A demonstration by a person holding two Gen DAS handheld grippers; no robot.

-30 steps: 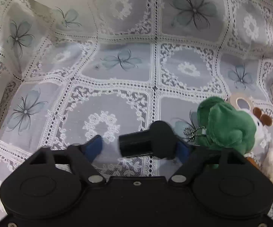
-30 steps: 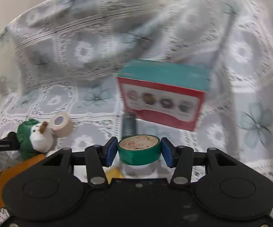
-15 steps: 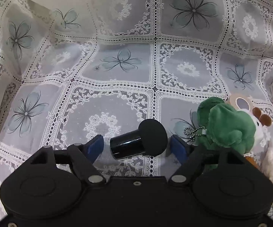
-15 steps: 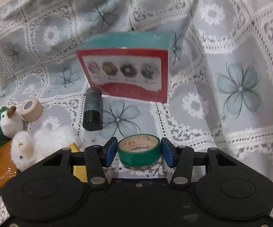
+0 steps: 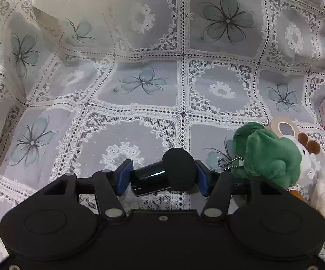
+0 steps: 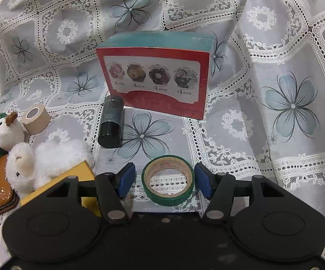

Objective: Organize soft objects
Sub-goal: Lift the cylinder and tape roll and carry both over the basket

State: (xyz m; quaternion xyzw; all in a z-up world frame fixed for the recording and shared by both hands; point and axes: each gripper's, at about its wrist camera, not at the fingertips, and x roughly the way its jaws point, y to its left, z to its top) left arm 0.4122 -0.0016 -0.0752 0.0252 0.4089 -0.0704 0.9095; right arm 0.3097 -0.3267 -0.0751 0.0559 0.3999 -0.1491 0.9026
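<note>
Now green tape [image 6: 168,180] freed, flat.

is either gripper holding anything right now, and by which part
The left gripper is closing on a black tube lying crosswise, pads at its two ends. The right gripper is opening; the green tape roll sits free between its pads.

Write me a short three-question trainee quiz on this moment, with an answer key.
1. True or false: the green tape roll stands on its edge.
2. What lies between the fingers of the left gripper? A) beige tape roll B) black cylinder C) white plush lamb
3. Fill in: the dark bottle lies in front of the ____ box.

Key: 1. False; it lies flat on the lace cloth between the fingers of the right gripper, with gaps at both pads. 2. B. 3. Red.
</note>
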